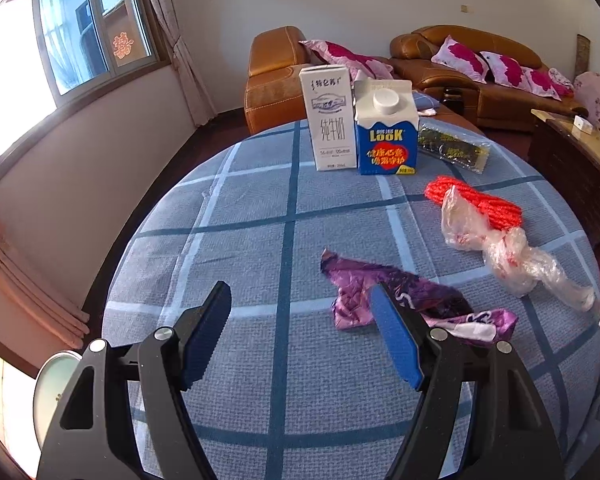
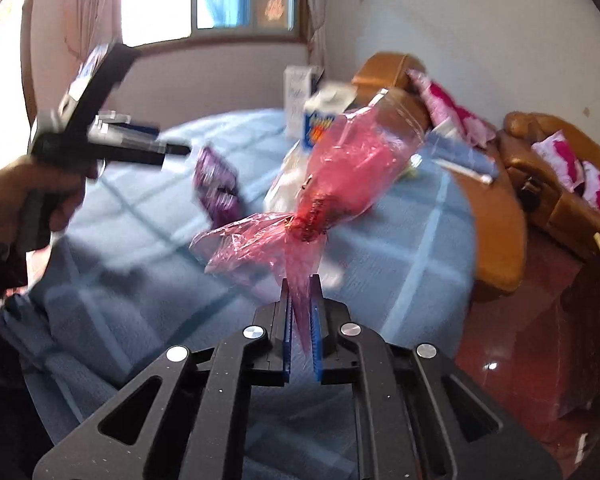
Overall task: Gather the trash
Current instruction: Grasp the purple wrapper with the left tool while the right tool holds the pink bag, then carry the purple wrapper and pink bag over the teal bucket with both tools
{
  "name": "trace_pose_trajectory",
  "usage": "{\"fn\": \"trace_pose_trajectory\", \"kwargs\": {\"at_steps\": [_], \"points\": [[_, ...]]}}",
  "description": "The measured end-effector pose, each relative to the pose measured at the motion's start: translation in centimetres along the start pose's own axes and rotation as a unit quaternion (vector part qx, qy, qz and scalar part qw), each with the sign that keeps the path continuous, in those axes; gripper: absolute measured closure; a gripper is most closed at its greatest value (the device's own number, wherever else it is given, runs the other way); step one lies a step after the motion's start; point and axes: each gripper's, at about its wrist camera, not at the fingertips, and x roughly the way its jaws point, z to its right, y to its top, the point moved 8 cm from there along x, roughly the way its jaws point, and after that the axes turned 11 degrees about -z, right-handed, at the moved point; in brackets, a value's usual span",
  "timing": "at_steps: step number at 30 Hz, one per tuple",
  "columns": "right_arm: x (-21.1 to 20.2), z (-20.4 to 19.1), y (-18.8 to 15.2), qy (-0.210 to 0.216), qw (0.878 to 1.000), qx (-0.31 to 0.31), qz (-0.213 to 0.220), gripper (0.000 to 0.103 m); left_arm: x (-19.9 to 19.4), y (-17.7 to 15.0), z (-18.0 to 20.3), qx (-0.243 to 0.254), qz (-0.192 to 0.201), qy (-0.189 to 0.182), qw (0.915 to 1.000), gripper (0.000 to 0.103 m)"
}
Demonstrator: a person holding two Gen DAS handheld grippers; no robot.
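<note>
The right claw [image 2: 300,292] is pinching a pink plastic wrapper [image 2: 324,196], lifting it above the table [image 2: 400,240]. The left claw [image 1: 300,312] is hovering wide open and empty over a purple wrapper [image 1: 364,280].

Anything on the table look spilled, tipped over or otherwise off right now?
Nothing spilled. Both cartons, the white milk carton and the blue carton, stand upright. The only litter is a crumpled purple wrapper and a knotted clear plastic bag. The right claw holds pink cellophane only by a thin edge.
</note>
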Motion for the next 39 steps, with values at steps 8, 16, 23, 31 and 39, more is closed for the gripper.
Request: {"fn": "trace_pose_trajectory", "kwargs": {"at_steps": [8,16,23,31,39], "points": [[2.1,6.8,4.4,-0.057,0.997,0.055,0.011,0.094,2.9,0.6,2.0,0.017,-0.025,-0.022,0.9993,0.032],[4.1,4.7,5.2,-0.032,0.999,0.04,0.007,0.094,3.0,-1.7,4.0,0.044,-0.052,-0.1,0.9927,0.091],[3.8,4.4,5.7,-0.028,0.999,0.044,0.013,0.094,0.4,-2.4,2.8,0.04,-0.026,-0.091,0.9947,0.101],[3.6,0.9,8.3,-0.009,1.0,0.002,0.024,0.094,-4.0,-4.7,-4.8,-0.044,-0.01,-0.018,0.9988,0.101],[7.1,-7.5,11.9,0.035,0.995,-0.088,0.006,0.094,-6.2,-7.5,-12.1,-0.108,-0.008,0.055,0.9926,0.101]]}}
